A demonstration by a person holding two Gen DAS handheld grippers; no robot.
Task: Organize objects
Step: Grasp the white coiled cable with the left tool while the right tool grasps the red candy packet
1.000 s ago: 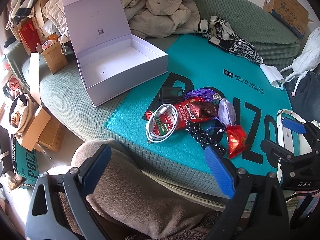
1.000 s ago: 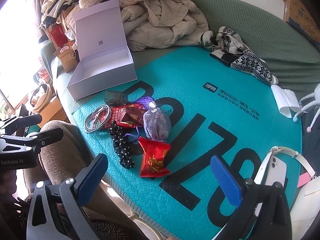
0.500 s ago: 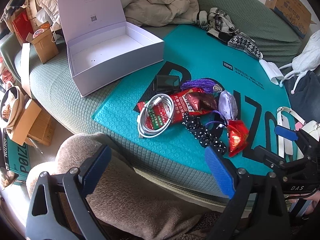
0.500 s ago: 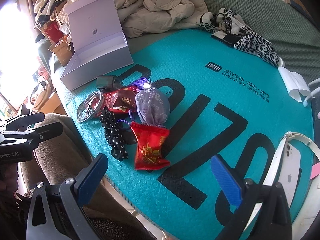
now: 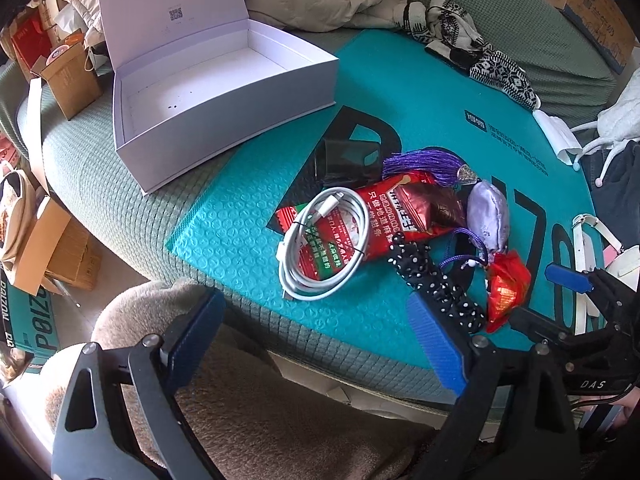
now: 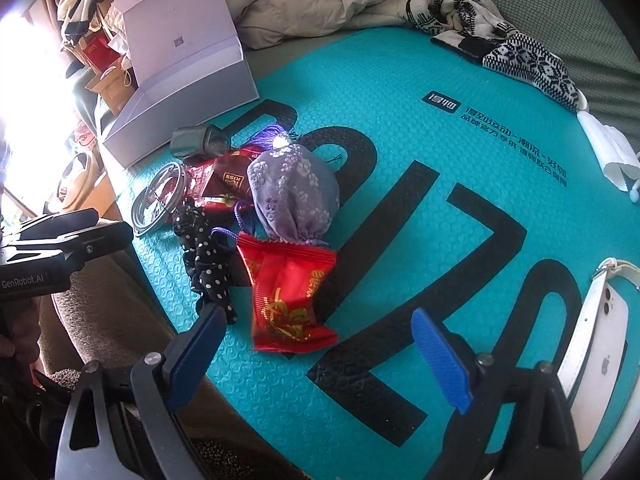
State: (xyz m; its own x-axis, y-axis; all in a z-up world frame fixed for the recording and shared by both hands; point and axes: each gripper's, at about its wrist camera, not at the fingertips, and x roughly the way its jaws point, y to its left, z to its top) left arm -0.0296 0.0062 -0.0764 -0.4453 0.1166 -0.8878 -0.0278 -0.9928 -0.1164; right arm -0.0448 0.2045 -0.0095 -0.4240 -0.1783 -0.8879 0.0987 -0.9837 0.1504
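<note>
Take the teal bubble mailer (image 5: 420, 92) as your landmark: it lies flat on the green quilted cover (image 5: 92, 176), and nearly everything you are sorting sits in a heap at its near middle.

Your left gripper (image 5: 316, 332) hangs over the mailer's near edge with its blue pads spread wide and nothing between them. Your right gripper (image 6: 320, 344) hovers just above the mailer's near part; its jaws are closing but remain wide apart, with the near end of the red candy packet (image 6: 290, 292) showing between the pads and neither pad touching it.

Within the heap, the coiled white cable (image 5: 324, 244) lies on the large red snack packet (image 5: 360, 224), on the side of the heap towards the white box. The black polka-dot scrunchie (image 5: 436, 284) lies at the heap's near side, beside the red candy packet. The lilac drawstring pouch (image 6: 292, 196) rests just beyond that packet, touching its far end, with a purple cord (image 6: 228, 232) looping out from it. A dark red chocolate wrapper (image 6: 228, 180) sits against the pouch, and a purple tassel (image 5: 420, 160) and a small black case (image 5: 346, 158) lie at the heap's far side.

The open white box (image 5: 224, 92) stands off the mailer's far corner, lid raised, with only a few dark specks on its floor. A white phone (image 6: 596, 356) with a white strap lies at the mailer's opposite end, well apart from the heap. Patterned knitwear (image 6: 516, 52) rests along the mailer's far edge.
</note>
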